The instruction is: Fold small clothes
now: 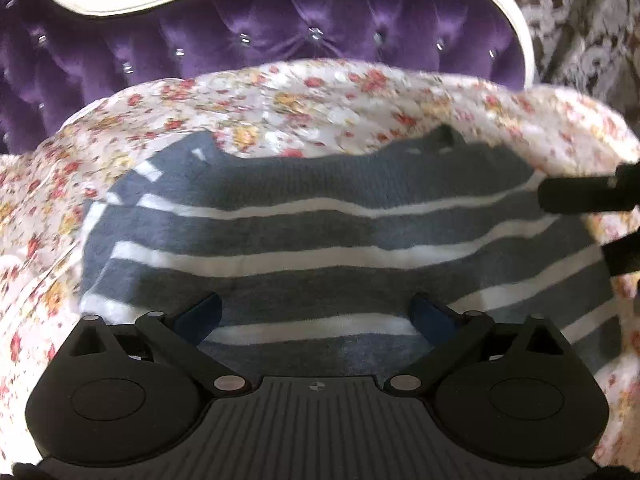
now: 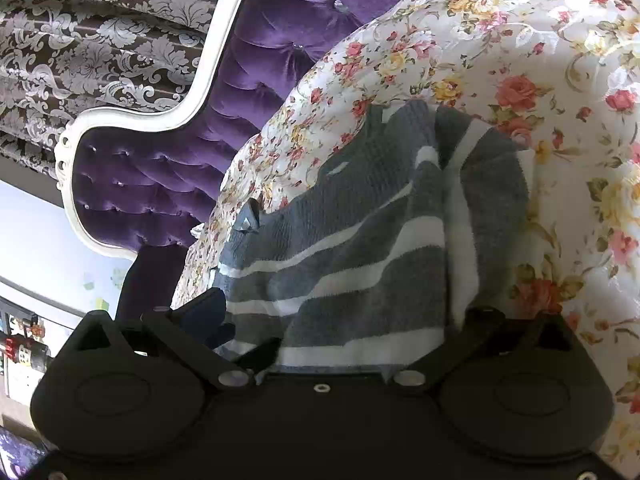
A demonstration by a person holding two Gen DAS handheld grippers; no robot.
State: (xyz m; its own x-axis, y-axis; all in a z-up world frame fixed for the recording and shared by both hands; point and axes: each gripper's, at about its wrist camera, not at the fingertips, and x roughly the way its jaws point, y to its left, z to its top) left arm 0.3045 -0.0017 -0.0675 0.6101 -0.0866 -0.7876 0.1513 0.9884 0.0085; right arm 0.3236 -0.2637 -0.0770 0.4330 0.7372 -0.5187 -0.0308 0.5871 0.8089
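Note:
A small grey knit sweater with white stripes (image 1: 340, 232) lies flat on a floral bedspread (image 1: 280, 100). My left gripper (image 1: 316, 316) hovers open over the sweater's near edge, blue pads wide apart with nothing between them. The right gripper (image 1: 576, 220) shows at the sweater's right edge in the left wrist view. In the right wrist view the sweater (image 2: 360, 240) has one side folded over. My right gripper (image 2: 336, 320) stands open over its near edge; the cloth drapes across the right finger, and only the left pad (image 2: 208, 312) shows.
A purple tufted headboard (image 1: 240, 40) with a white curved frame (image 2: 192, 92) stands behind the bed. Patterned brown and silver curtains (image 2: 80, 20) hang beyond it. A shelf with small items (image 2: 24, 344) is at the far left of the right wrist view.

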